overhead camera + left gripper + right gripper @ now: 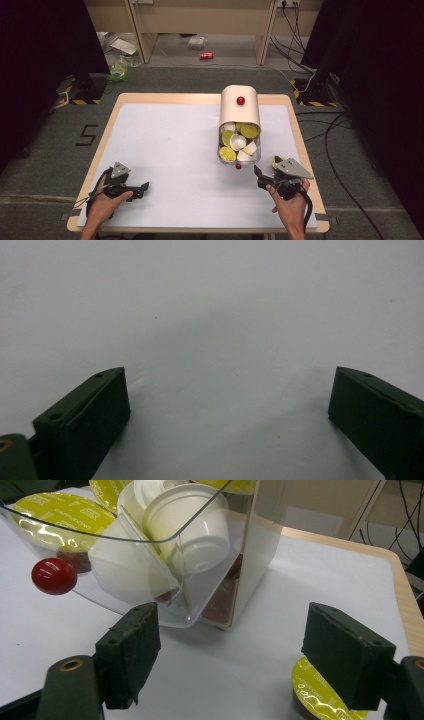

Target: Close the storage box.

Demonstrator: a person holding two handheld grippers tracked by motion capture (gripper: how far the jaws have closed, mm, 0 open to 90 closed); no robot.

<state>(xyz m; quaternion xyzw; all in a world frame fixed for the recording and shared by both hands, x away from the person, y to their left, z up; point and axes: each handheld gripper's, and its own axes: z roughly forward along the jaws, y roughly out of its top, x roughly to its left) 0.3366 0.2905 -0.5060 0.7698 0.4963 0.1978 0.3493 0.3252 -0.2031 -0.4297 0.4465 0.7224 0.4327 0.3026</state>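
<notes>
Now the right gripper [230, 655] is held with jaws apart before the clear capsule dispenser [215, 580], a yellow-lidded capsule [315, 695] lying beneath one jaw, while the left gripper [225, 410] is kept wide apart over the white table [210, 315].

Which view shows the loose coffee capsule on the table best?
Right gripper view: the loose capsule lies close up by the right gripper, its yellow-green printed lid readable though partly behind a jaw. High view gives a small yellow sliver beside the gripper's plate. Left gripper view faces the bare table.
</notes>
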